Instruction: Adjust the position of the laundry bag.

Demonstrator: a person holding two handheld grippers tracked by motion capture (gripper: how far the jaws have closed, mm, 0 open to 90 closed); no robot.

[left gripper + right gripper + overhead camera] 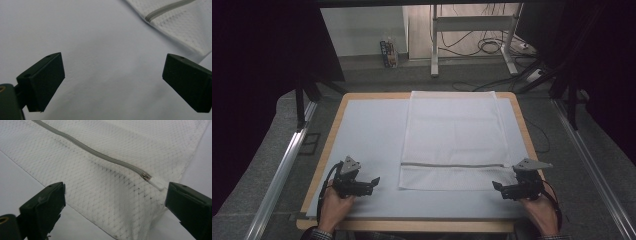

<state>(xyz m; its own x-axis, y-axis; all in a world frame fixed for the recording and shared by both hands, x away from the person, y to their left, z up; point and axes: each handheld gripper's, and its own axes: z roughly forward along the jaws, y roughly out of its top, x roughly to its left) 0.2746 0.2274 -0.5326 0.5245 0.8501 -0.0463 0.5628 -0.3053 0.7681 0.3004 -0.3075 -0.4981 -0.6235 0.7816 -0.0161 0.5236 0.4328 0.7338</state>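
Observation:
A white mesh laundry bag (452,135) lies flat on the pale mat (367,135), with a grey zipper (452,164) running across near its front end. In the right gripper view the zipper (100,153) ends in a white pull tab (157,184) close to the right jaw. My right gripper (498,188) is open, just off the bag's front right corner. My left gripper (373,182) is open over bare mat, left of the bag's front left corner (180,27). Neither holds anything.
The mat covers a wooden table (522,122) with metal rails (282,170) on both sides. Beyond the far edge are a desk frame (472,35), floor cables (492,47) and a small box (388,52).

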